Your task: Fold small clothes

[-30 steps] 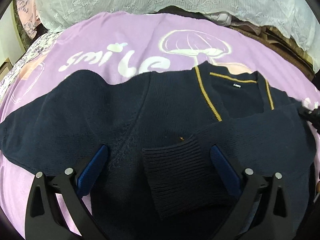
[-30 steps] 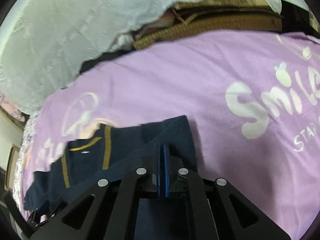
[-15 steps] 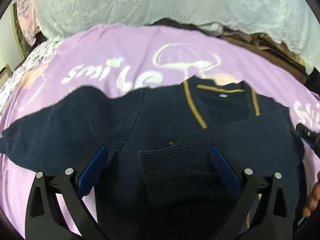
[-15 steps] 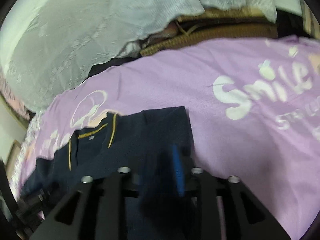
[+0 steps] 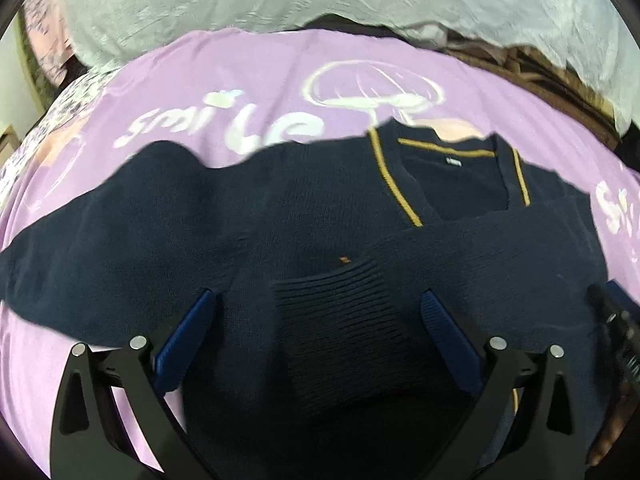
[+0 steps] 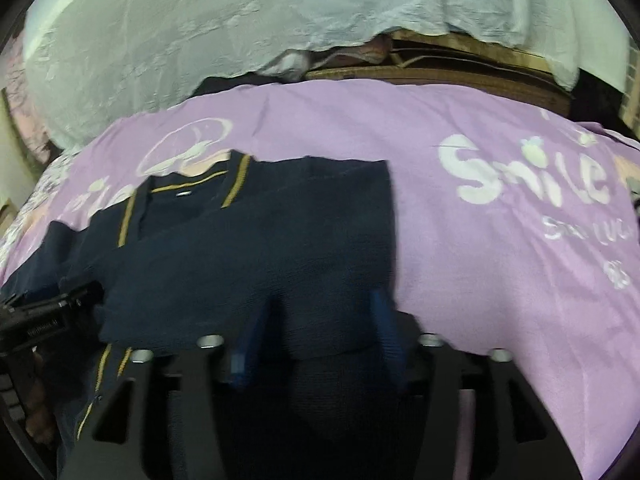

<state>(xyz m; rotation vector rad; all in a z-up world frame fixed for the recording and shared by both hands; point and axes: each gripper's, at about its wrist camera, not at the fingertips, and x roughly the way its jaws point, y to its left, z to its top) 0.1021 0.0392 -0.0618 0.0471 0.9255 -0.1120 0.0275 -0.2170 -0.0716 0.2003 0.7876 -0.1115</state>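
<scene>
L tongs (image 5: pixel 316 316) released over folded-in cuff (image 5: pixel 336 320), R tongs (image 6: pixel 316 320) part-released on cardigan (image 6: pixel 248 240) shoulder fold: recommend flattening R sleeve before taking L sleeve (image 5: pixel 100 248).

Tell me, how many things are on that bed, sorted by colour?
Navy: 1, the cardigan
Lilac: 1, the printed blanket spread under it
White: 1, the lace cloth at the far edge
Black with blue pads: 2, the left gripper and the right gripper
Total: 5
</scene>
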